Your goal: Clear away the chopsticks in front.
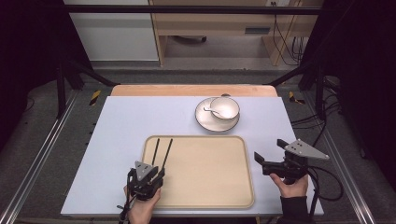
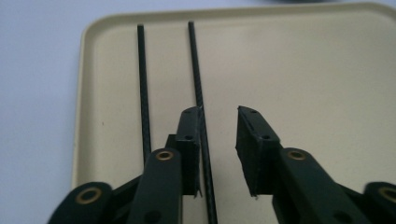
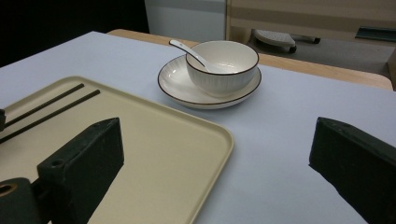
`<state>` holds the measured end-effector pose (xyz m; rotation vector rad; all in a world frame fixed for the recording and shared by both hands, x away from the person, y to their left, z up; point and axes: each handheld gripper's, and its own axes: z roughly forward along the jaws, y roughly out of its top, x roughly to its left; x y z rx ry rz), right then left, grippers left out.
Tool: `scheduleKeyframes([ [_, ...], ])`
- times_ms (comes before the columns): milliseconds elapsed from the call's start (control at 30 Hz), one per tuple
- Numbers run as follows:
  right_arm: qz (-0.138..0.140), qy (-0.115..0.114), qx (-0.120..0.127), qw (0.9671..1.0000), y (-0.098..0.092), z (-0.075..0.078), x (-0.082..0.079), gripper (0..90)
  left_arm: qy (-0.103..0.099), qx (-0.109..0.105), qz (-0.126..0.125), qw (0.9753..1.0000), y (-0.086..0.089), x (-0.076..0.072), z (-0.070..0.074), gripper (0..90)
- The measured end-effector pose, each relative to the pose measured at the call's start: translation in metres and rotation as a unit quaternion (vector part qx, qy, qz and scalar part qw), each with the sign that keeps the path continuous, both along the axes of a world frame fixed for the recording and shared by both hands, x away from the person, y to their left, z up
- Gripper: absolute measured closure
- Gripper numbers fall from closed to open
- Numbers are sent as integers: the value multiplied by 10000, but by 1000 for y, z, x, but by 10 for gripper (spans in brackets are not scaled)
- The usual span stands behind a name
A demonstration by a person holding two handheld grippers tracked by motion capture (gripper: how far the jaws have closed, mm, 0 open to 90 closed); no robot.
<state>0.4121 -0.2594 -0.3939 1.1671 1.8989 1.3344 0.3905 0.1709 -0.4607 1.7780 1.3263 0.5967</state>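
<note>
Two black chopsticks [image 1: 161, 151] lie side by side on the left part of a beige tray [image 1: 210, 172]. My left gripper [image 1: 150, 173] hovers over their near ends at the tray's near left corner. In the left gripper view it [image 2: 218, 114] is open: one chopstick [image 2: 196, 74] runs between the jaws along the left jaw's inner face, and the other [image 2: 144, 93] lies outside, to the left. My right gripper [image 1: 271, 150] is held just right of the tray, wide open and holding nothing [image 3: 217, 126].
A white bowl [image 1: 224, 107] with a white spoon [image 3: 187, 49] in it stands on a dark-rimmed plate [image 1: 210, 122], beyond the tray's far right corner. The pale table [image 1: 126, 116] ends at a wooden strip at the back.
</note>
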Motion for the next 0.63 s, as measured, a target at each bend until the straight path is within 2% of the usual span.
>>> scheduleKeyframes([
  [67,-13,-30,2,10000,-1,1,0,31,-155,-78,-173,9997,5,1,6,600],
  [233,-76,-46,34,10000,-3,1,-2,31,-568,-6,-482,9972,18,2,24,446],
  [300,-94,-78,26,9999,-4,1,-2,31,-705,-128,-618,9955,25,3,30,356],
  [333,-94,-78,26,9999,-4,1,-2,31,-755,-156,-671,9948,28,4,33,356],
  [367,-134,-94,23,9999,-5,1,-3,31,-802,-233,-719,9939,33,5,37,271],
  [400,-134,-94,23,9999,-5,1,-3,31,-818,-273,-739,9935,36,5,40,271],
  [433,-153,-110,44,9998,-6,1,-3,32,-906,-297,-714,9929,42,6,46,212],
  [500,-197,-124,32,9997,-7,1,-3,32,-927,-274,-728,9927,48,8,51,149],
  [633,-225,-124,48,9997,-9,0,-3,32,-1001,-195,-734,9921,56,11,56,106],
])
